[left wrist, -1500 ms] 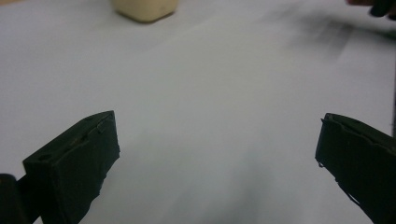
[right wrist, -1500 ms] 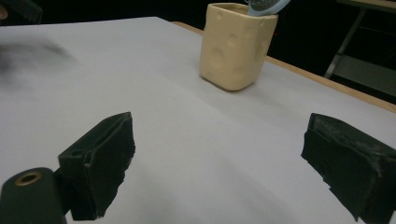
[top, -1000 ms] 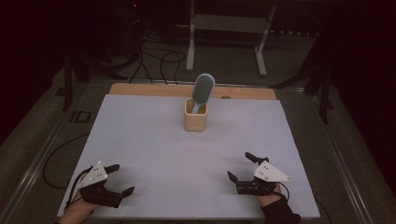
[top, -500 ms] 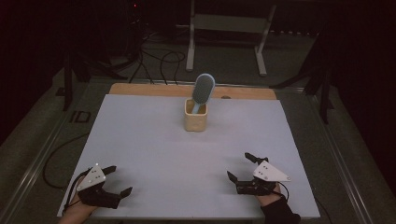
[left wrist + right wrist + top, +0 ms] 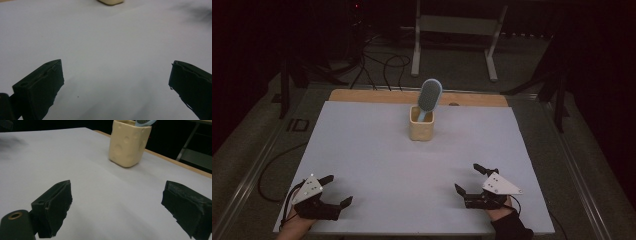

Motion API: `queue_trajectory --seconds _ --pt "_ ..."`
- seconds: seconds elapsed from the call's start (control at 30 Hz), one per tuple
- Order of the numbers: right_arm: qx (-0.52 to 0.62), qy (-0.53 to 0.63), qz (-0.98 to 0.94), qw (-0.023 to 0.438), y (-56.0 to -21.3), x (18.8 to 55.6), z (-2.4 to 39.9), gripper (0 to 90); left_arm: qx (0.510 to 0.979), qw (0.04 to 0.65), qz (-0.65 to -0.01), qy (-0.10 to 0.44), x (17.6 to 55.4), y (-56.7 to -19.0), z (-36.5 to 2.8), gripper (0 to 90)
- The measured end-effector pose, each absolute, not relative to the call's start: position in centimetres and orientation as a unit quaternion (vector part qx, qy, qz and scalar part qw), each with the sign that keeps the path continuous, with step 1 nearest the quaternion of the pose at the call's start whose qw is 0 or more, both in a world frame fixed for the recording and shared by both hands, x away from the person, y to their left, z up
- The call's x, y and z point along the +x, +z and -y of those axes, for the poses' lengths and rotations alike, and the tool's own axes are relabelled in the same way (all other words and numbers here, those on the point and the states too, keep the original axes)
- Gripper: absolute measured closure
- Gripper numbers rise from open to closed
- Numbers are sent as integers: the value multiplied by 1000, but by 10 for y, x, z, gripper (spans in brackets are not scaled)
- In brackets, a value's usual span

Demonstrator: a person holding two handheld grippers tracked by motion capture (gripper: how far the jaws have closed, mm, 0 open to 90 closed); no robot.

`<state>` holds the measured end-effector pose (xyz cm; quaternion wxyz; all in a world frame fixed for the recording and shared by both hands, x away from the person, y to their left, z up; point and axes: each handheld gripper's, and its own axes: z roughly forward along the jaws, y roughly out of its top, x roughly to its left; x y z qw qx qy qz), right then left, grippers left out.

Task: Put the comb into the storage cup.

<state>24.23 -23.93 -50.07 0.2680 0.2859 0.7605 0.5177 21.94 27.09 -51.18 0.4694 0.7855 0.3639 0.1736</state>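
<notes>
- High view shows the white tabletop [image 5: 377, 150] with both claws low at its near edge and the work standing well apart from them, toward the far edge and about midway across.
- Biggest risk, as I judge it: the cream holder [image 5: 421, 124] is a small, light-looking cup carrying a tall blue brush [image 5: 430, 96]. A sideways pull on the brush head could tip holder and brush together.
- Next risk: the brush leans against the holder's rim, so a claw closing on the rounded head may slip off or lever the handle against the wall.
- Left claw [image 5: 339, 190] has its jaws spread wide with nothing between them. The left gripper view shows bare tabletop ahead and the holder's base [image 5: 110, 2] at the top edge, so it would have a long reach across.
- Right claw [image 5: 472, 178] is likewise spread wide and empty. Its own view faces the holder [image 5: 128, 143] more directly.
- Looks: the holder is pale cream with rounded corners and shallow round dimples like cheese. The brush is light blue with an oval head, standing head-up, and its handle is hidden inside the holder.
</notes>
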Motion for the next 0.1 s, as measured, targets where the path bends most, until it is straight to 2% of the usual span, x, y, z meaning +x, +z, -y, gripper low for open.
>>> queue_trajectory --seconds 0.1 --pt "285 517 -761 269 -501 243 239 89 784 474 -363 172 220 -511 -270 0"
